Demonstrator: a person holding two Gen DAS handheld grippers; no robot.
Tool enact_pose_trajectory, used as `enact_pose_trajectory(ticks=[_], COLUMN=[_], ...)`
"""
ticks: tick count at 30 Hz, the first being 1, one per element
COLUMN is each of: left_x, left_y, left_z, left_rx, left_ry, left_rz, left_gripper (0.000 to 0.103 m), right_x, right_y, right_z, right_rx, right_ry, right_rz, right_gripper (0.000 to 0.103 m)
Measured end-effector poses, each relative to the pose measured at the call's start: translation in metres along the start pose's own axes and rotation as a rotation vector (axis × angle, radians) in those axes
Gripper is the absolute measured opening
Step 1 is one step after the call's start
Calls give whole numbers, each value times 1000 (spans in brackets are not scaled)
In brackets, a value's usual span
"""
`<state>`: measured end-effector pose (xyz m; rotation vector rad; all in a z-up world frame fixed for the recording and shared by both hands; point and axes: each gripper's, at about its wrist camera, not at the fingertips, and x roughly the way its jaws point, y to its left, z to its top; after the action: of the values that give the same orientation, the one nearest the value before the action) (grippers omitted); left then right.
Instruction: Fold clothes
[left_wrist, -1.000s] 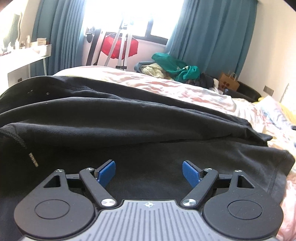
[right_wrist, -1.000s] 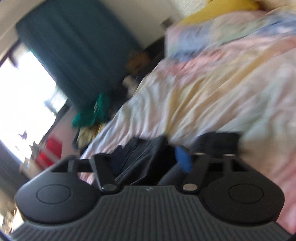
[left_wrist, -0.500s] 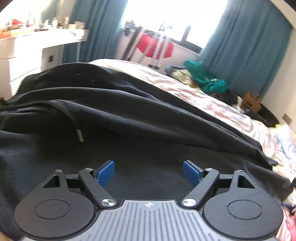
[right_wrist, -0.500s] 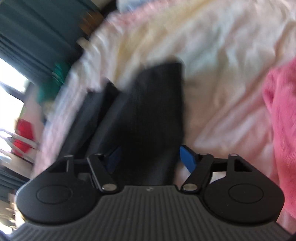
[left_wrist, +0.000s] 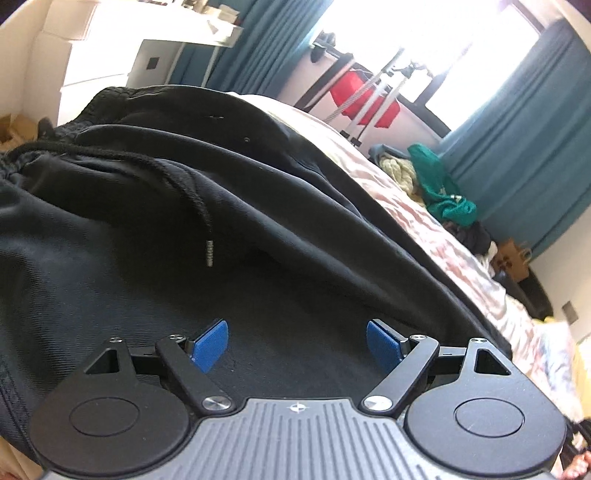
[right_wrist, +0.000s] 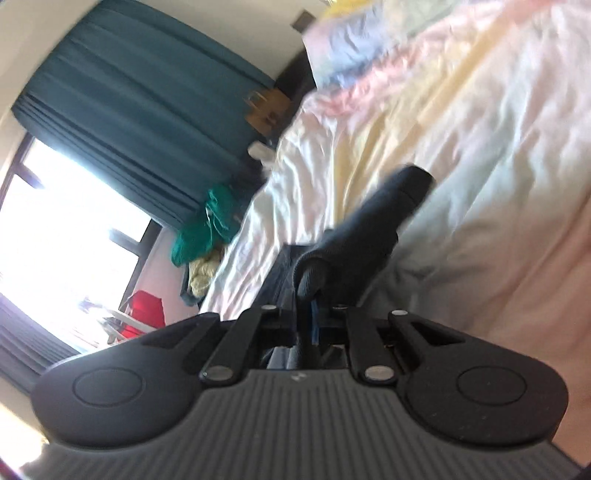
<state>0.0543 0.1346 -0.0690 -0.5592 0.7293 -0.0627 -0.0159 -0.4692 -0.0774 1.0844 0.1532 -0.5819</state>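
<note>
Black trousers (left_wrist: 155, 236) with a drawstring (left_wrist: 205, 225) lie spread on the bed, filling the left wrist view. My left gripper (left_wrist: 297, 345) hovers open just above the black fabric near the waistband, holding nothing. In the right wrist view my right gripper (right_wrist: 312, 325) is shut on the end of a black trouser leg (right_wrist: 373, 221), which is lifted off the bed and bunches up between the blue pads.
The bed sheet (right_wrist: 461, 155) is pale and floral. A pile of green and yellow clothes (left_wrist: 432, 177) sits past the bed's far side, by teal curtains (left_wrist: 524, 147). A white desk (left_wrist: 122, 55) stands at the left.
My right gripper went from open over the trouser leg to shut on it and has lifted it. My left gripper has swung toward the waistband end and stays open.
</note>
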Motion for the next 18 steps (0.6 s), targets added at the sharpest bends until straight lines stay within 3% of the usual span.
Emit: enact_pose_trajectory(ticks=[8, 13, 18], left_x=[-21, -64, -126], left_y=[6, 39, 87], left_z=[14, 30, 46], left_rx=[-24, -144, -357], left_ry=[-67, -157, -266], left_rz=[50, 136, 344], left_gripper=[84, 84, 85], right_x=[20, 21, 16], right_y=[-43, -37, -39], right_z=[-8, -13, -13], right_rx=[155, 95, 94], right_ry=[148, 145, 147], right_rz=[-265, -282, -255], right_gripper=[11, 11, 12])
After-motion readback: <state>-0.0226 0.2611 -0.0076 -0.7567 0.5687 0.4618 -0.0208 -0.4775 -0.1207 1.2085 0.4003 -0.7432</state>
